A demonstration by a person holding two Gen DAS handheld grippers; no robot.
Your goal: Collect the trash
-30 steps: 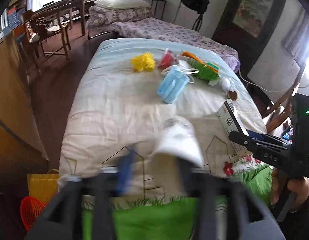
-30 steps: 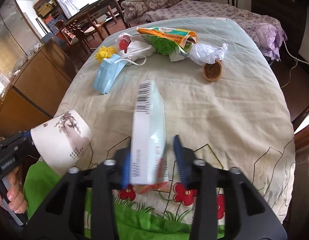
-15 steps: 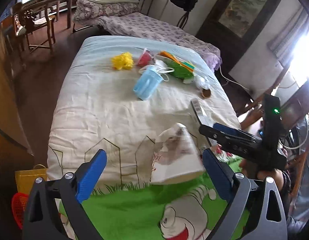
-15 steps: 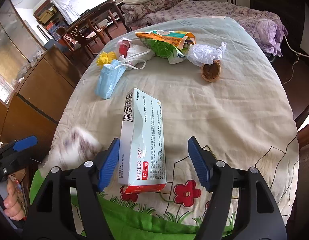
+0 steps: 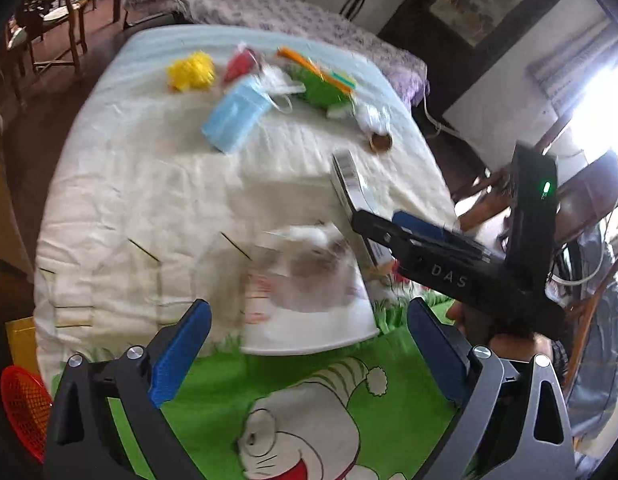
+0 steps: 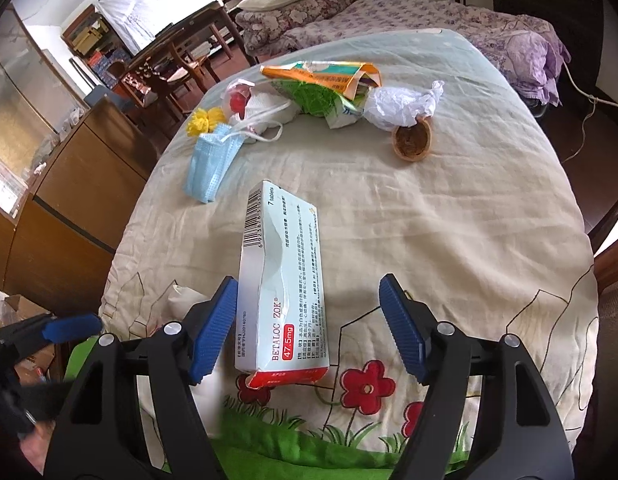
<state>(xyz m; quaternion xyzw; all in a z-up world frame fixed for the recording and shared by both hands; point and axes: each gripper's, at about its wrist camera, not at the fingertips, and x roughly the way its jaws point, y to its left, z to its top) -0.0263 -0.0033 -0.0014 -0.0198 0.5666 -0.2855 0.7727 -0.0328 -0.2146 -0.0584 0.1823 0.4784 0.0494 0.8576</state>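
Both grippers are spread wide and grip nothing. Between the left gripper (image 5: 305, 356)'s blue pads, a blurred white paper cup (image 5: 309, 292) lies on the quilt (image 6: 449, 220). A Betaloc ZOK medicine box (image 6: 281, 288) sits within the right gripper (image 6: 309, 324), by its left pad. Beyond lie a blue face mask (image 6: 211, 164) and a walnut shell (image 6: 412, 142)

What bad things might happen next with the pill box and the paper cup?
1. The medicine box sits between the open right gripper fingers, unheld, so it may tip or slide on the rumpled blanket.
2. The paper cup lies loose and blurred before the open left gripper; it might roll off the bed's edge.
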